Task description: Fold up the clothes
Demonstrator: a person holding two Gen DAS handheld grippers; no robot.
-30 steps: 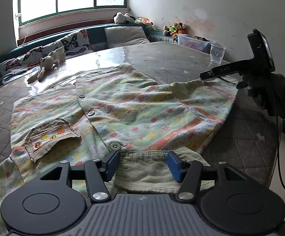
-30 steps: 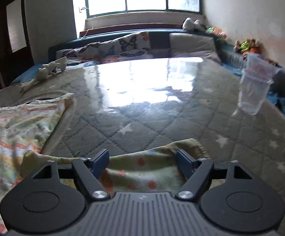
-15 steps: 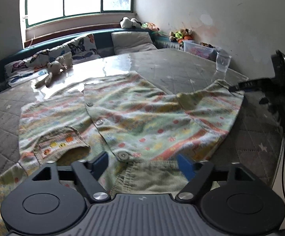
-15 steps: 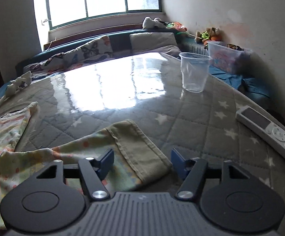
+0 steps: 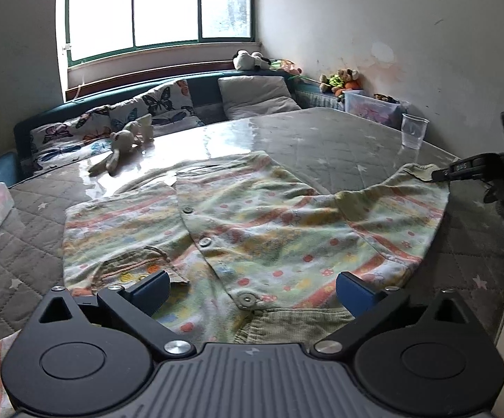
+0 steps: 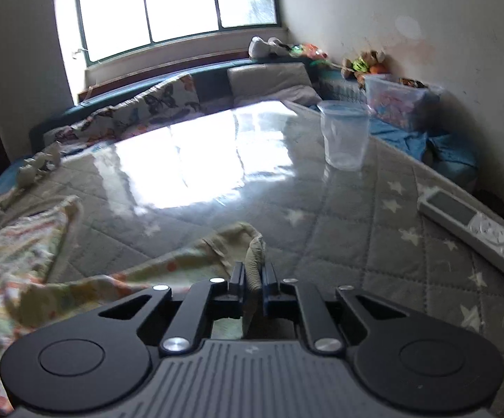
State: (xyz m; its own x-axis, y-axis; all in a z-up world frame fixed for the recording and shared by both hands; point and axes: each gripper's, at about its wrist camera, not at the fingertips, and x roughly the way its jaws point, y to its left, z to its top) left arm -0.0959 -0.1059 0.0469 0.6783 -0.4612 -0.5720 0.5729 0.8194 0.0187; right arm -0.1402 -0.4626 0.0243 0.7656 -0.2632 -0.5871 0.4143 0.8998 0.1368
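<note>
The garment (image 5: 252, 223) is a pale green button-front top with orange and yellow stripes and red dots, lying spread flat on the quilted, star-patterned table (image 5: 321, 139) under a glossy clear cover. A patch pocket (image 5: 137, 264) sits at 9 o'clock of the button placket; a ribbed hem (image 5: 297, 324) lies at 6 o'clock. The left gripper (image 5: 250, 287) is released, its jaws opening wide above the hem, pads clear of the fabric. At 3 o'clock, the sleeve cuff (image 6: 253, 257) is lifted off the table, pinched in the right gripper (image 6: 252, 278), which is clenched on it. A clear plastic cup (image 6: 344, 136) stands at 1 o'clock of that cuff; contents cannot be determined. A lidded clear bin (image 6: 396, 99) beyond holds colourful items, too blurred to identify.
</note>
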